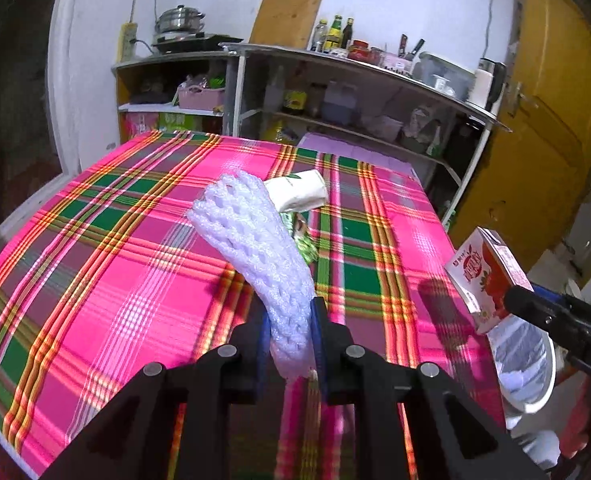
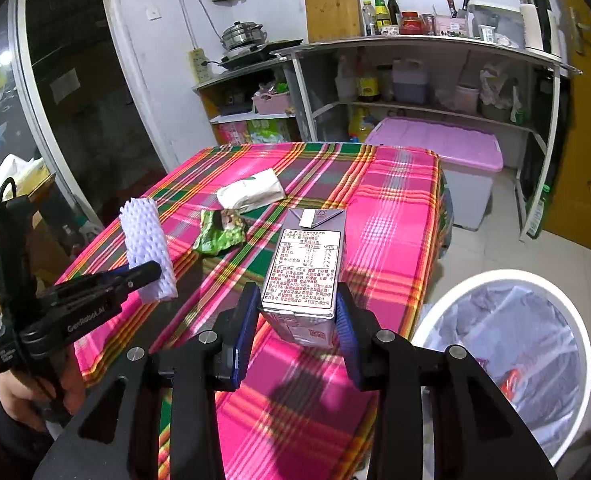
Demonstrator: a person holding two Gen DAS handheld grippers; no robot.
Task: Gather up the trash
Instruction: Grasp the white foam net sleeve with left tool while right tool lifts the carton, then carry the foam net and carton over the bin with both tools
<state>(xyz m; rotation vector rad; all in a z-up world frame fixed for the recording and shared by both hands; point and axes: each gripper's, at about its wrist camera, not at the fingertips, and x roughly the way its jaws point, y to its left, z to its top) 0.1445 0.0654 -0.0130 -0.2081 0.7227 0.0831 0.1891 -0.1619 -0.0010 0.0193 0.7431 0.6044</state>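
While each tool grips trash, carton nears table edge beside bin.

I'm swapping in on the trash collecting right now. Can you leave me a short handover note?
Left gripper: shut on the white foam mesh fruit sleeve, lifted over the table.
Right gripper: shut on the small drink carton, near the table's edge.
White bin with clear plastic liner: on the floor to the right, some trash already inside.
Left: drop both items in. Then fetch the crumpled green wrapper and the white paper packet from the pink plaid tablecloth.
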